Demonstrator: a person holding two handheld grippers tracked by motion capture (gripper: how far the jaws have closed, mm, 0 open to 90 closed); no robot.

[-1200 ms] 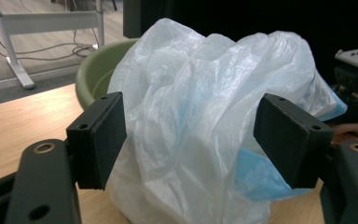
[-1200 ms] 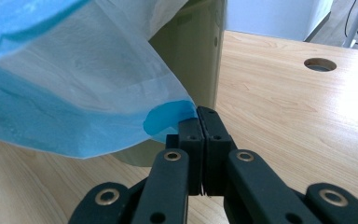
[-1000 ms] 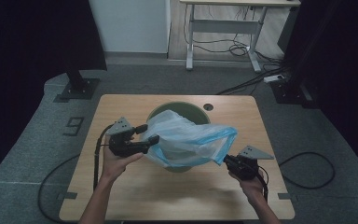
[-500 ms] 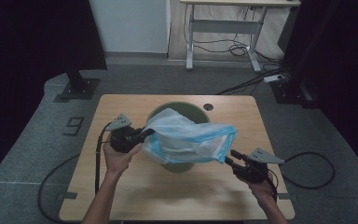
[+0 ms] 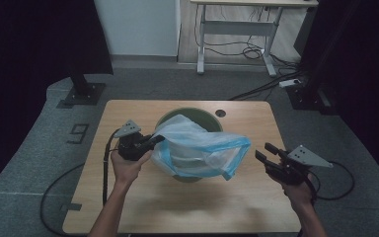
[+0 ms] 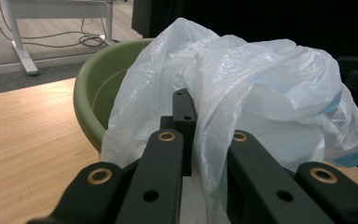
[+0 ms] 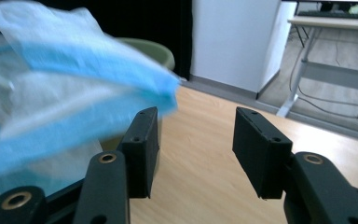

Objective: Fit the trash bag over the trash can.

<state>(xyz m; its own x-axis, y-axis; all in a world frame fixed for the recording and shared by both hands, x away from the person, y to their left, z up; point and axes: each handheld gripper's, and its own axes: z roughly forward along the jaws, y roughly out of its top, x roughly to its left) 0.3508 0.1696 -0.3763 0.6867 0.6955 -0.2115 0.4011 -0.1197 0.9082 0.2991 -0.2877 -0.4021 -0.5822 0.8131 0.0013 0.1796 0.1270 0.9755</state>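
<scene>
A translucent white and blue plastic bag (image 5: 202, 148) drapes over a green round bin (image 5: 187, 112) in the middle of the wooden table (image 5: 143, 207). My left gripper (image 5: 157, 139) is at the bag's left edge, shut on a fold of the film. In the left gripper view the bag (image 6: 261, 79) bunches between the closed jaws of that gripper (image 6: 193, 116), with the bin's rim (image 6: 98, 88) behind. My right gripper (image 5: 264, 150) is to the right of the bag's blue corner, apart from it. Its jaws have just been opening and nothing is between them. In its own view the right gripper (image 7: 196, 135) stands open, with the bag (image 7: 74, 70) to its left.
A small round hole (image 5: 220, 113) lies in the table behind the bin. A white-legged desk (image 5: 237, 29) with cables stands on the floor at the back. A black stand base (image 5: 84, 91) sits far left. Cables trail from both grippers.
The right gripper has let go of the bag's right corner, opened and drawn back to the right and upward. The left gripper has closed on the bag's left edge.
</scene>
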